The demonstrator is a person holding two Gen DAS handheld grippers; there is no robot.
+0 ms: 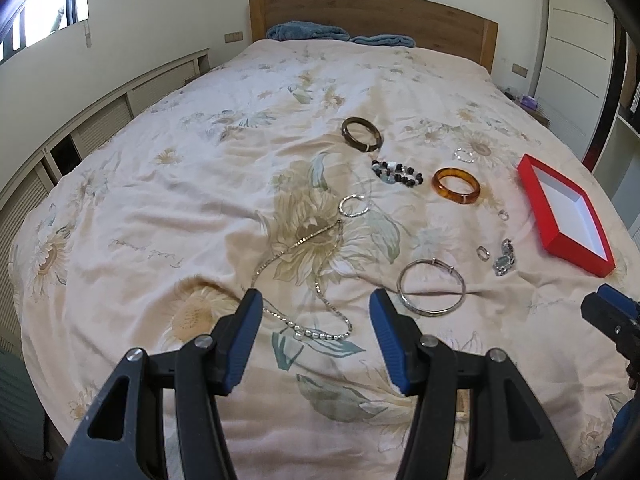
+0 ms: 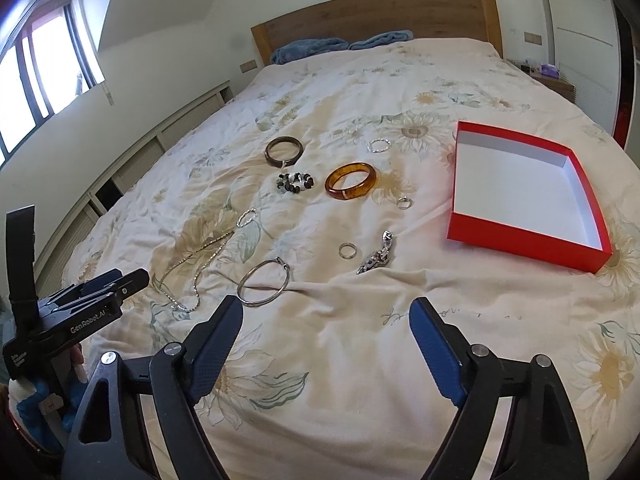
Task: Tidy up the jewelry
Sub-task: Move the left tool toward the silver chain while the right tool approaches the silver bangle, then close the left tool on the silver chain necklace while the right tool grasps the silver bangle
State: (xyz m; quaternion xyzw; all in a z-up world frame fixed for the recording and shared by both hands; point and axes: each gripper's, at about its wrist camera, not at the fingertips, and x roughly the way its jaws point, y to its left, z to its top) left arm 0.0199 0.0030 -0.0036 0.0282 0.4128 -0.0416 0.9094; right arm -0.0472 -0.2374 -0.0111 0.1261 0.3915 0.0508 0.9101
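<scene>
Jewelry lies scattered on the floral bedspread. A chain necklace [image 1: 308, 276] lies just ahead of my open, empty left gripper [image 1: 316, 300]. A thin silver bangle [image 1: 432, 287] lies to its right, also in the right wrist view [image 2: 263, 281]. Farther off lie an amber bangle [image 2: 350, 181], a dark bangle [image 2: 284, 150], a beaded bracelet [image 2: 295, 182], small rings [image 2: 347, 250] and a silver watch [image 2: 378, 258]. A red box [image 2: 524, 240] with a white inside stands empty at the right. My right gripper [image 2: 326, 308] is open and empty, short of the watch.
The wooden headboard [image 1: 372, 16] and blue pillows [image 1: 308, 32] are at the far end. Low cabinets [image 1: 100, 120] run along the left wall under a window. A nightstand [image 2: 554, 76] and wardrobe stand at the right. The bedspread [image 2: 360, 360] is wrinkled.
</scene>
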